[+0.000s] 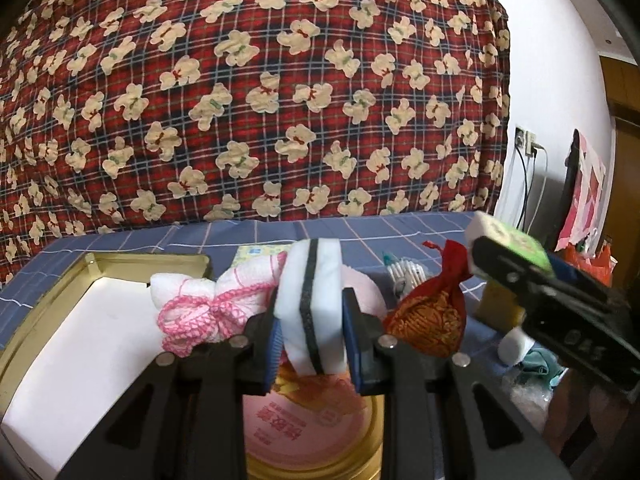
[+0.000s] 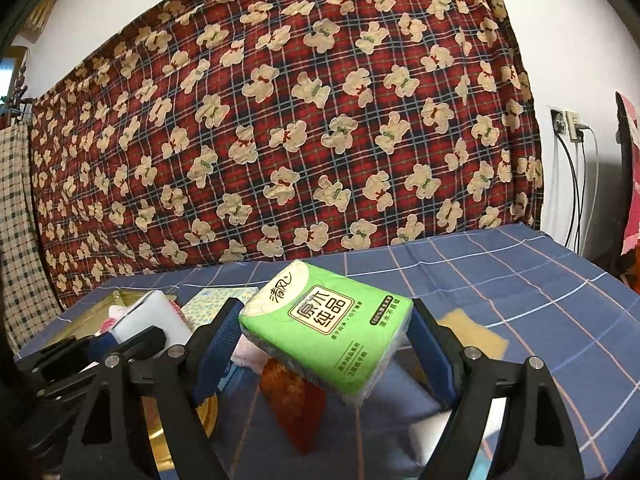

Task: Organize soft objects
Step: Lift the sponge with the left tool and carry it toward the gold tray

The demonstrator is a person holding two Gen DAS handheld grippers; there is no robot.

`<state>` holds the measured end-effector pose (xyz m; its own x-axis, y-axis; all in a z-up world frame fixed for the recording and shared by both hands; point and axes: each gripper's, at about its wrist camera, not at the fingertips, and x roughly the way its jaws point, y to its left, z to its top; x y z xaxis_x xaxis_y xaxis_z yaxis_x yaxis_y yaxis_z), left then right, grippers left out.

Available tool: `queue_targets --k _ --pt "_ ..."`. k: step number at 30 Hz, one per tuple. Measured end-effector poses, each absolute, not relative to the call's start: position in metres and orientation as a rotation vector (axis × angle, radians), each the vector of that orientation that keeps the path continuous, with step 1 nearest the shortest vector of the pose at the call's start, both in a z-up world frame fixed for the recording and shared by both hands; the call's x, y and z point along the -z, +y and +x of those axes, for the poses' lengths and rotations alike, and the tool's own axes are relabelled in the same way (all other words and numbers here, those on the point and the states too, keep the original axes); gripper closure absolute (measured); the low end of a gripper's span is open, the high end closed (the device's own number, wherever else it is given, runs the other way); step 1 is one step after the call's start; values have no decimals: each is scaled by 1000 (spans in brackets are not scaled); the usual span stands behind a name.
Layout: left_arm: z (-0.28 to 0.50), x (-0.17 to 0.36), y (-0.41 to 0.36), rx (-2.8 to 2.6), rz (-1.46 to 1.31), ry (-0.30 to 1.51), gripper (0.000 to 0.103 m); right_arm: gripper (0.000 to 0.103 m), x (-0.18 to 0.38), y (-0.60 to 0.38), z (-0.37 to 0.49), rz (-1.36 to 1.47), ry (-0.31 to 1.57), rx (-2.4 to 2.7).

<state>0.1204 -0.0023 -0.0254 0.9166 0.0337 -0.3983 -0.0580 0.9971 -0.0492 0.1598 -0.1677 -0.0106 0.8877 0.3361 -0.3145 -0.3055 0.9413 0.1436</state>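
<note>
The left gripper [image 1: 310,338] pinches a white sponge block with a dark middle layer [image 1: 310,300] above the gold tin tray [image 1: 52,300]; the right gripper [image 2: 326,340] clamps a green tissue pack [image 2: 326,332] to the right of this tray.

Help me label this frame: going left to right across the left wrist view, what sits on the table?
Gold tin tray → white towel bundle tied with pink cord → white sponge held in the left gripper → red embroidered pouch → green tissue pack in the right gripper's fingers.

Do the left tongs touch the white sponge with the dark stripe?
Touching. In the left wrist view, both blue pads of the left tongs press against the sides of the white sponge.
</note>
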Motion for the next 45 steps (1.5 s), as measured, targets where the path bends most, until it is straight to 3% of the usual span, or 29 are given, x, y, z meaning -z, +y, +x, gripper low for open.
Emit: queue_targets --k 15,45 --pt "95 16 19 -80 -157 259 77 20 11 -139 158 28 318 -325" --pt "90 21 52 -344 -254 254 77 20 12 -92 161 -77 299 -404"
